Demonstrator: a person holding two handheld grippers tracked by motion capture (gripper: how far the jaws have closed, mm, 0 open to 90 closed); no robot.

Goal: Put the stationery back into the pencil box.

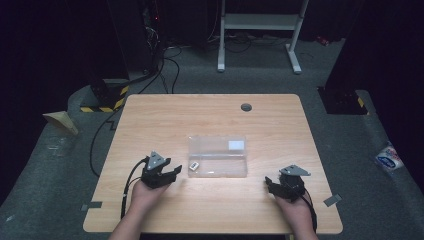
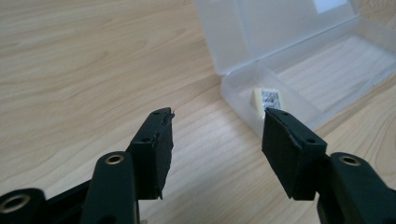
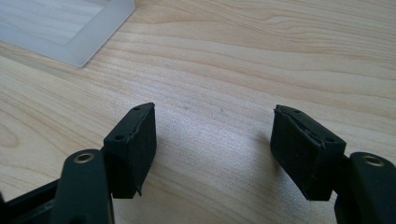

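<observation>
Grippers rest on a wooden table (image 1: 150, 115), one in each of the person's hands, on either side of a clear plastic box (image 1: 218, 156) lying open near the table's middle. The left gripper (image 1: 172, 171) sits just beside the box's left end with its jaws spread apart and nothing between them; the right gripper (image 1: 270, 184) lies near the box's right front corner, apart from it, jaws likewise spread and empty. The high view gives the layout: lid folded back on the far side with a white label (image 1: 236, 145) at its right, and a small white item (image 1: 194, 165) in the left end of the tray. The left gripper view adds detail: that small item (image 2: 267, 99) leans against the tray's near wall and carries a dark printed pattern, too blurred to read, and the raised lid stands behind it. The item's lower edge is cut off there by the right jaw's tip. The right gripper view shows a frosted corner of the box (image 3: 88, 35) at the upper left, with bare wood grain between the two black jaws. Beyond the table, the high view records a grey grommet (image 1: 246, 107) near the far edge, a white stand (image 1: 260, 30) on the carpet and a packet (image 1: 389, 158) on the floor at right, its print unreadable. Surroundings past these are too dark to make out.
</observation>
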